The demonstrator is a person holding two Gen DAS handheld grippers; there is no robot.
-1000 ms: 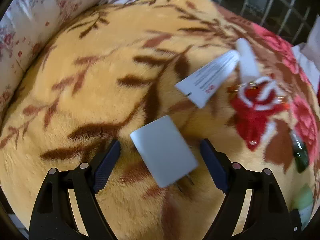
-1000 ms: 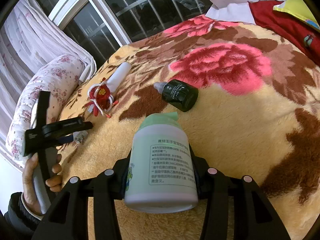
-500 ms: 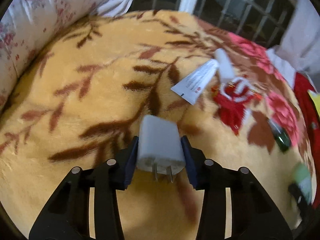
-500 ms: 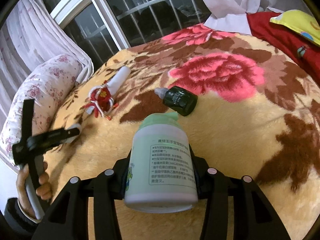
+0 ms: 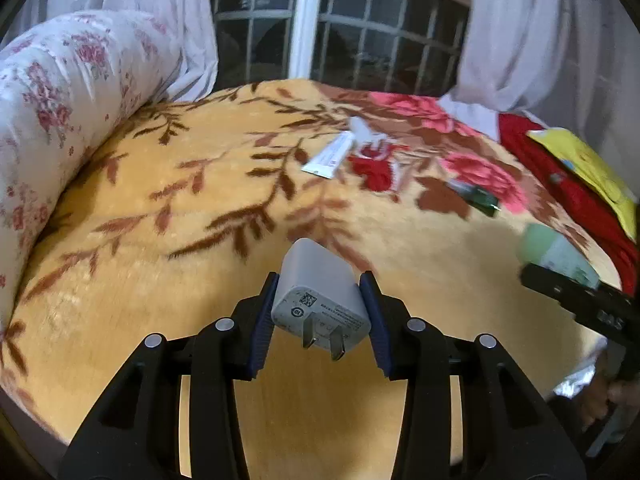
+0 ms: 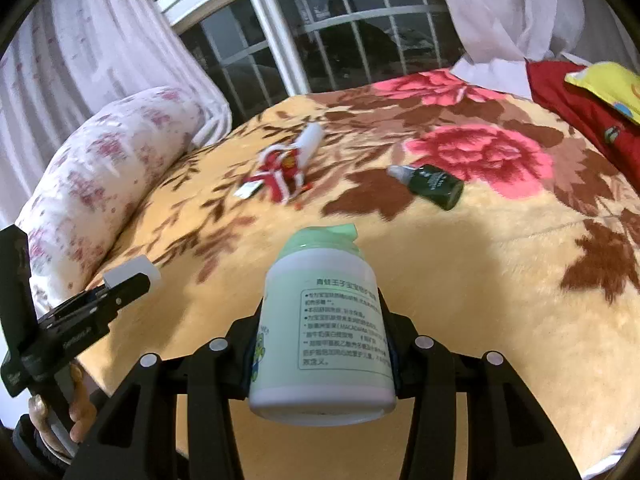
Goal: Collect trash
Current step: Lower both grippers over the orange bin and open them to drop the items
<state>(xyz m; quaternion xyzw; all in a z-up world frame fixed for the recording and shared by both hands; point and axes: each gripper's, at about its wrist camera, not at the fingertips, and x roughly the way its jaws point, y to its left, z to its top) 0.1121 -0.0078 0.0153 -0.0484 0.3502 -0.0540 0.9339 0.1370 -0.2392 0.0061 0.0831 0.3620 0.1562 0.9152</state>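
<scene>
In the left wrist view, the left gripper (image 5: 320, 312) has its jaws closed tight on a white charger (image 5: 318, 292), held up off the blanket (image 5: 160, 200) at lower centre with its two prongs pointing toward the camera. In the right wrist view, the right gripper (image 6: 322, 344) clamps a white bottle (image 6: 324, 328) with a pale green cap at lower centre, its printed label facing the lens. On the blanket above it lie a dark green bottle (image 6: 430, 186) on its side at centre right, a red and white ornament (image 6: 280, 174) at upper centre, and beside that a white tube (image 6: 310, 140), blurred, perhaps a cream tube. A flowered pillow (image 6: 104, 184) fills the left.
</scene>
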